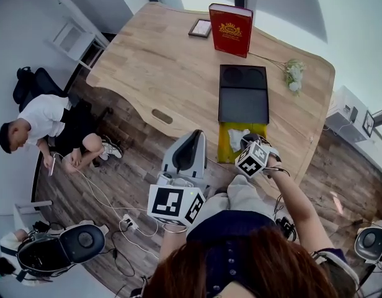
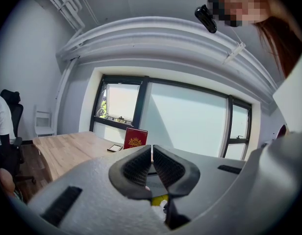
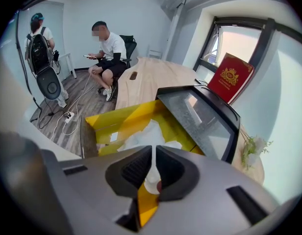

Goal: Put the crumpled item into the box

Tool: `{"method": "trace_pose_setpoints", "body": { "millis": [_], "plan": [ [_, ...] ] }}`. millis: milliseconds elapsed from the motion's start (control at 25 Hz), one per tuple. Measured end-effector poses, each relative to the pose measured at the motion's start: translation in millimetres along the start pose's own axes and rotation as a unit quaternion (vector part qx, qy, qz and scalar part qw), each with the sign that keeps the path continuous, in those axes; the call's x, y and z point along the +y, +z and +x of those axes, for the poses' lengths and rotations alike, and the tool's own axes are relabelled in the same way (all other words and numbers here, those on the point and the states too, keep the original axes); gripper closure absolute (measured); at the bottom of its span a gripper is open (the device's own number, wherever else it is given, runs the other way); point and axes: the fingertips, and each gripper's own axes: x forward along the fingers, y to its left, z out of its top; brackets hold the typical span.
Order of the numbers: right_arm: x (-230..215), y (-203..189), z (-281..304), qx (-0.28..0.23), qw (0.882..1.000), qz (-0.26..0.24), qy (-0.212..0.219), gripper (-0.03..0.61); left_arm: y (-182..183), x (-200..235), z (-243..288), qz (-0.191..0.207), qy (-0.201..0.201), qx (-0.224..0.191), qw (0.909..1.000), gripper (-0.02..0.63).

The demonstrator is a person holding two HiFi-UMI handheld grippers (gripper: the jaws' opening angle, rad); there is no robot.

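A white crumpled item (image 1: 236, 138) lies inside the open yellow box (image 1: 225, 152) at the table's near edge. The box's black lid (image 1: 243, 95) is folded back behind it. My right gripper (image 1: 248, 141) hovers just over the box's right side. In the right gripper view its jaws (image 3: 154, 153) are closed tip to tip, with the crumpled item (image 3: 151, 133) resting on the yellow box floor (image 3: 116, 121) beyond them. My left gripper (image 1: 192, 138) is held off the table to the left of the box, and its jaws (image 2: 152, 153) are shut with nothing between them.
On the wooden table (image 1: 160, 61) a red book (image 1: 230, 28) stands at the far edge, with a small dark frame (image 1: 200, 28) beside it and white flowers (image 1: 294, 74) at the right. A seated person (image 1: 48, 126) and floor cables (image 1: 110, 203) are to the left.
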Motion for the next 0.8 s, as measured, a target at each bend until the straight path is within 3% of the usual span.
{"method": "trace_pose_setpoints", "body": {
  "millis": [480, 800],
  "plan": [
    [3.4, 11.9, -26.9, -0.01, 0.999, 0.027, -0.037, 0.549, 1.4, 1.5, -16.7, -0.006, -0.037, -0.013, 0.9992, 0.578],
    [4.7, 27.3, -56.0, -0.035, 0.994, 0.079, -0.072, 0.549, 1.2, 1.8, -31.8, -0.008, -0.065, -0.018, 0.9977, 0.578]
  ]
}}
